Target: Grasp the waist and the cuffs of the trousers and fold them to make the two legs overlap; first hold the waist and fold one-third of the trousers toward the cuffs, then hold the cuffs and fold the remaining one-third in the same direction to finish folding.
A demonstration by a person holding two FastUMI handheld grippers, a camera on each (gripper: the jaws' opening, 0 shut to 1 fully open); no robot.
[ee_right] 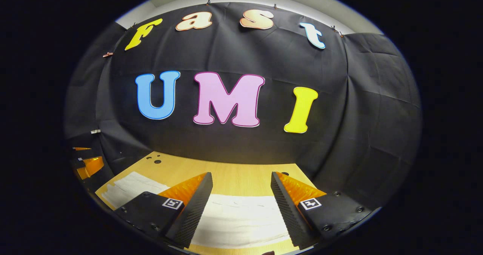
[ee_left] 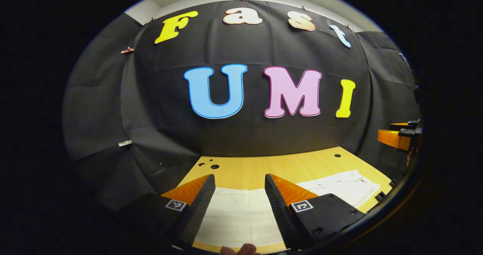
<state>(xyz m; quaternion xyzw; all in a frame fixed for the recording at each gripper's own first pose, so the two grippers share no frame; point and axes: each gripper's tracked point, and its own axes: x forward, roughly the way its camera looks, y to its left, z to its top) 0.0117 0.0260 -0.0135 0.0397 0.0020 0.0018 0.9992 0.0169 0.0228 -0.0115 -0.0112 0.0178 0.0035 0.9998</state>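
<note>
Risk: both tongs, left [ee_left: 240, 194] and right [ee_right: 241, 192], hang released above the white cloth trousers [ee_left: 241, 213] lying flat on the pale wooden desk [ee_left: 264, 168]; a shallow pinch could catch one layer only (legs then misalign). Long axis runs side to side across both views.

**Gripper hardware, both units**

Left gripper [ee_left: 240, 209] and right gripper [ee_right: 241, 209]: each has two wedge-shaped jaws with ribbed inner faces. Each jaw's black mounting block carries a square black-and-white marker and round screw heads.
</note>
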